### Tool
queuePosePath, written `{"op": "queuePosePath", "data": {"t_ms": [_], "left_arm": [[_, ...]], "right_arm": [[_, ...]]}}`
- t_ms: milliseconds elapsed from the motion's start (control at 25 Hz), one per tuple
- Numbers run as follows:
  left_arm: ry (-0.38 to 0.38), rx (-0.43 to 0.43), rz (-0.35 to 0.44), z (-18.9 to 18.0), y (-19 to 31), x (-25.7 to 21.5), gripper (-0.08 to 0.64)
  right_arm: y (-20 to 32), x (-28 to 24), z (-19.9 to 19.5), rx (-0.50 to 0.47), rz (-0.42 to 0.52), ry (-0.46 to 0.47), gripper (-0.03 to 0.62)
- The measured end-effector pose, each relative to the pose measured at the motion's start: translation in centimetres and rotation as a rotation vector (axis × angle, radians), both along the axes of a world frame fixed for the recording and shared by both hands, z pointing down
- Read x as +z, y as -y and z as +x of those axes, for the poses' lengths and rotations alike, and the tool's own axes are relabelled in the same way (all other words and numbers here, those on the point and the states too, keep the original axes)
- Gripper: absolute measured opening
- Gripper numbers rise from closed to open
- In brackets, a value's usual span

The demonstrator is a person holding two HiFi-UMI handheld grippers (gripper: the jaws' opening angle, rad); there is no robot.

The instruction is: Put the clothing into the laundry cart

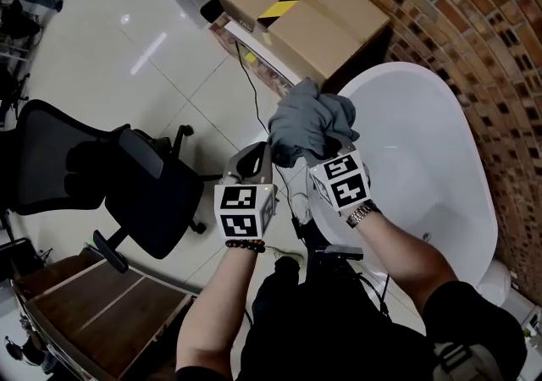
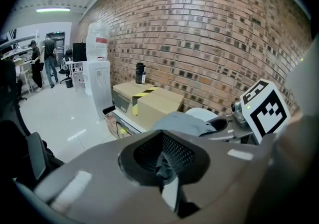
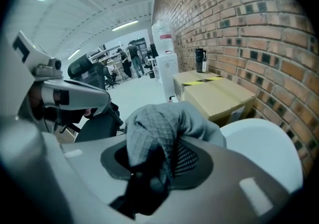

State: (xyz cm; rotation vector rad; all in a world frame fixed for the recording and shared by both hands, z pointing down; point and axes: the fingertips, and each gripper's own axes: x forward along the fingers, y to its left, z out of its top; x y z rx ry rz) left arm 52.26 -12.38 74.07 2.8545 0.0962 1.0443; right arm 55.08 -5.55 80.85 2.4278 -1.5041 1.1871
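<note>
A bunched grey garment (image 1: 309,121) hangs in the air just left of the white tub-shaped laundry cart (image 1: 440,117). My right gripper (image 1: 326,153) grips it from below, and in the right gripper view the checked grey cloth (image 3: 159,123) fills the jaws of the right gripper (image 3: 149,168), which pinch it. My left gripper (image 1: 258,155) meets the garment's lower left edge. A small fold of cloth sits between the nearly shut jaws of the left gripper (image 2: 167,166), and the rest of the garment (image 2: 184,123) lies just beyond. The cart's rim (image 3: 264,143) shows to the right.
A cardboard box (image 1: 305,11) with yellow-black tape stands against the brick wall (image 1: 474,24) behind the cart. A black office chair (image 1: 127,184) is at the left, a wooden unit (image 1: 93,303) at the lower left. A cable (image 1: 254,91) runs along the floor. People (image 2: 47,61) stand far off.
</note>
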Motion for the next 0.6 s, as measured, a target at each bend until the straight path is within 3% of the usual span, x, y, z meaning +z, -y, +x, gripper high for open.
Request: {"op": "queuePosePath", "data": {"t_ms": [280, 600], "left_arm": [[-0.094, -0.102, 0.020, -5.2, 4.8, -5.6, 0.003], [-0.217, -0.256, 0.043, -14.9, 8.9, -12.5, 0.003]], "right_arm": [[3.7, -8.8, -2.9, -0.058, 0.085, -0.107, 0.144], [8.0, -19.0, -10.2, -0.174, 0.193, -0.233, 0.144]]}}
